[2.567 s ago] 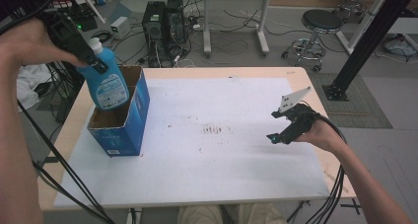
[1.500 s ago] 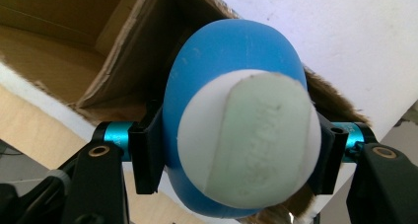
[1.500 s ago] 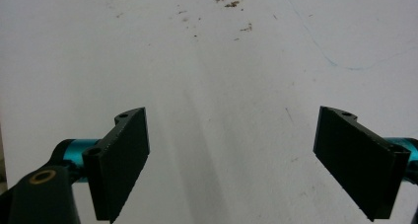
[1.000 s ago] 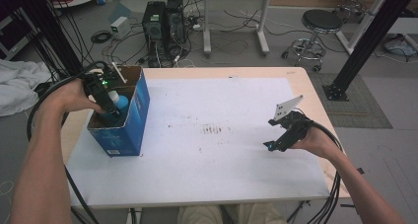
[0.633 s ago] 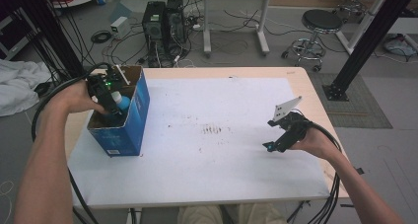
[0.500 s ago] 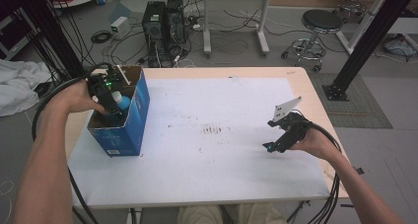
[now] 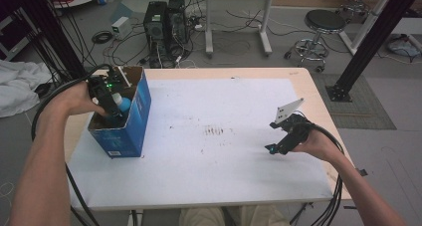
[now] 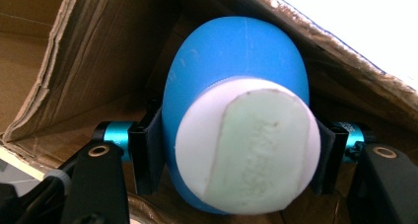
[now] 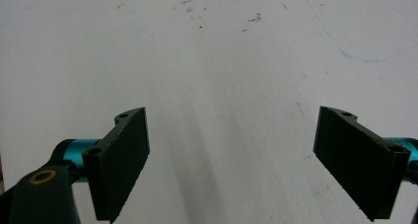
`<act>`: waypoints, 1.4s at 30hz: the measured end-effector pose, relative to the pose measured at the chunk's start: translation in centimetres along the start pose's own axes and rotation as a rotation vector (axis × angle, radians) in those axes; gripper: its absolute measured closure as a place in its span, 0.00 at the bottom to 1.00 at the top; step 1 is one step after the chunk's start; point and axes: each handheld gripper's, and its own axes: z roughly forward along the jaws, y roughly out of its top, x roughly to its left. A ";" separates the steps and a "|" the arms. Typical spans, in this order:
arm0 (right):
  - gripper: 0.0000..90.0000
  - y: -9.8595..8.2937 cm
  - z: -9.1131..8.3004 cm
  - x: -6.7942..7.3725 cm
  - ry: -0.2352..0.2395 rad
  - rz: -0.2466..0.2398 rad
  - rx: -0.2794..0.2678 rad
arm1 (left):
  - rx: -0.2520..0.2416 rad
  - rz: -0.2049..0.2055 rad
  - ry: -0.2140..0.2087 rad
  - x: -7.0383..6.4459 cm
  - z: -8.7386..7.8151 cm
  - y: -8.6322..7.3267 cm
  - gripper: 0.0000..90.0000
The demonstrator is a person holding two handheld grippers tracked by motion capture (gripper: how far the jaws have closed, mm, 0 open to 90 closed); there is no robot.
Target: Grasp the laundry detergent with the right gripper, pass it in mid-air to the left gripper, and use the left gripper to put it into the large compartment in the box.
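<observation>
A blue bottle (image 7: pixel 122 104) with a white cap (image 8: pixel 249 150) stands down inside an open blue cardboard box (image 7: pixel 130 129) at the table's left. My left gripper (image 7: pixel 111 108) reaches into the box and is shut on the bottle near its cap; in the left gripper view my left gripper (image 8: pixel 236 157) has a black jaw pressed on each side of the bottle (image 8: pixel 231 66). My right gripper (image 7: pixel 274 147) hovers low over the white table top (image 7: pixel 219 166) at the right. In the right gripper view my right gripper (image 9: pixel 246 160) is open with nothing between its jaws.
The box's brown inner walls (image 8: pixel 88 71) close in around the bottle. Small dark stains (image 7: pixel 215 131) mark the table's middle. Beyond the far edge stand computer towers (image 7: pixel 164 22), cables, a stool (image 7: pixel 318 27) and a black post (image 7: pixel 368 42) at the right.
The left gripper has carried the bottle from above the box down into it and holds it there. The right gripper has drifted slightly lower and nearer.
</observation>
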 end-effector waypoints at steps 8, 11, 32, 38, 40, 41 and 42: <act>0.14 0.0 0.0 0.0 0.002 0.000 0.002 | 0.009 0.004 -0.003 0.0 0.0 0.0 0.41; 0.14 0.0 0.0 0.1 0.002 0.000 0.000 | 0.022 0.013 0.005 -0.1 0.0 0.0 0.39; 0.14 -0.1 -0.1 0.1 0.002 -0.005 0.000 | 0.023 -0.018 0.007 -0.2 -0.8 -0.1 0.28; 0.14 -0.1 0.0 0.2 0.000 0.000 0.000 | 0.025 -0.025 0.007 -0.2 -1.1 -0.2 0.27; 0.14 -0.1 0.0 0.2 0.001 -0.001 0.000 | 0.023 -0.024 0.008 -0.2 -1.3 -0.2 0.27; 0.14 -0.1 -0.1 0.2 0.002 -0.001 0.000 | 0.024 -0.027 0.012 -0.2 -1.4 -0.2 0.25; 0.14 -0.1 -0.1 0.2 0.001 -0.002 0.001 | 0.020 -0.031 0.014 -0.2 -1.7 -0.2 0.25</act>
